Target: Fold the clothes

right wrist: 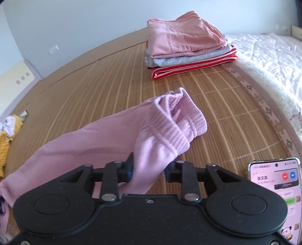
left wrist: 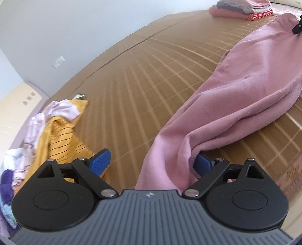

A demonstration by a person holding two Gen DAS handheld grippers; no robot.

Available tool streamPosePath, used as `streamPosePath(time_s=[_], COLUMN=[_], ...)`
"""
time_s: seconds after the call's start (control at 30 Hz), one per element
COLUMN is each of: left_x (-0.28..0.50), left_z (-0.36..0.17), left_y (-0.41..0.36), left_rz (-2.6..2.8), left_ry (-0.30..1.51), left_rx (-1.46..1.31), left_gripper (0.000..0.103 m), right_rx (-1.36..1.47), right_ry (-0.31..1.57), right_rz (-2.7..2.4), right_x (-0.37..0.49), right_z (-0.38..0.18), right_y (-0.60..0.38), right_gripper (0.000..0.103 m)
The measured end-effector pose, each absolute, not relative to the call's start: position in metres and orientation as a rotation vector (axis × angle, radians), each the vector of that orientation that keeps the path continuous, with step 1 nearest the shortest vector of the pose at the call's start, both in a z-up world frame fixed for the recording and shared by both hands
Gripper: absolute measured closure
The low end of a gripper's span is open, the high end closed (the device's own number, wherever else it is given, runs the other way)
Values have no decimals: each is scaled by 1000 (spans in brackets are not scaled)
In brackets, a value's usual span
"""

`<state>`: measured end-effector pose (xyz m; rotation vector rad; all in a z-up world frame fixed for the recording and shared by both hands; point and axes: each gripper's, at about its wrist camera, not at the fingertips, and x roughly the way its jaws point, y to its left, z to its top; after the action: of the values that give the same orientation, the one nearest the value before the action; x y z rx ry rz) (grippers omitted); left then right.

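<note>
Two views, left wrist first. My left gripper (left wrist: pixel 152 165) has its jaws spread wide; the blue pads (left wrist: pixel 100 163) stand well apart, the right-side one tucked under a fold of the pink garment (left wrist: pixel 236 94), nothing pinched between them. That garment, fleecy and long, runs from just ahead of my left jaws up across the bamboo mat (left wrist: pixel 151 75) on the bed toward the far right, where a small black part of my other gripper shows at its end. Left of my jaws lies a heap of unfolded clothes (left wrist: pixel 56 132), yellow striped and pale lilac pieces on top. Far off, at the top right, sits a folded stack (left wrist: pixel 243 9). Right wrist view next: my right gripper (right wrist: pixel 149 169) has its jaws partly apart with the pink garment's (right wrist: pixel 94 139) ribbed end passing between them; cloth lies against the left pad, and I cannot tell whether it is truly pinched. The ribbed cuff (right wrist: pixel 179 120) rests bunched on the mat (right wrist: pixel 94 84) just ahead. Beyond it stands the folded stack (right wrist: pixel 188 43): pink on top, grey below, red-striped at the bottom. A white quilt (right wrist: pixel 273 62) lies to the right, a phone (right wrist: pixel 275 188) with lit screen at the lower right edge.
</note>
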<state>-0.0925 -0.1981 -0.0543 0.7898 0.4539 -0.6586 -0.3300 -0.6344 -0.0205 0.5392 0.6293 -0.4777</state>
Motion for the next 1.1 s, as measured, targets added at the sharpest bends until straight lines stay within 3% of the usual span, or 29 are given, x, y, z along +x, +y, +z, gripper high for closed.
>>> streamPosePath(time_s=[0.07, 0.2, 0.23, 0.47, 0.7, 0.8, 0.87, 1.1], left_x=[-102, -125, -131, -174, -205, -218, -229, -276], left_z=[-54, -48, -46, -18, -4, -11, -19, -58], left_y=[-183, -153, -147, -125, -171, -201, -224, -296], left_rz=[-660, -691, -701, -838, -1000, -1087, -1129, -1232], left_ry=[461, 476, 478, 384, 292, 283, 266, 222], left_rx=[797, 772, 751, 541, 507, 532, 566, 694], left_gripper=[8, 9, 9, 9, 8, 8, 8, 8], right_rx=[574, 601, 591, 623, 581, 623, 626, 772], right_ry=[631, 584, 572, 526, 571, 604, 588, 376], right_rz=[-445, -434, -449, -406, -452, -446, -426, -308], right_x=[-333, -359, -366, -395, -366, -356, -357, -377], right_z=[-18, -2, 2, 6, -3, -14, -13, -1], right_y=[-638, -639, -639, -631, -628, -634, -633, -642], right_gripper=[55, 42, 33, 32, 32, 41, 76, 77])
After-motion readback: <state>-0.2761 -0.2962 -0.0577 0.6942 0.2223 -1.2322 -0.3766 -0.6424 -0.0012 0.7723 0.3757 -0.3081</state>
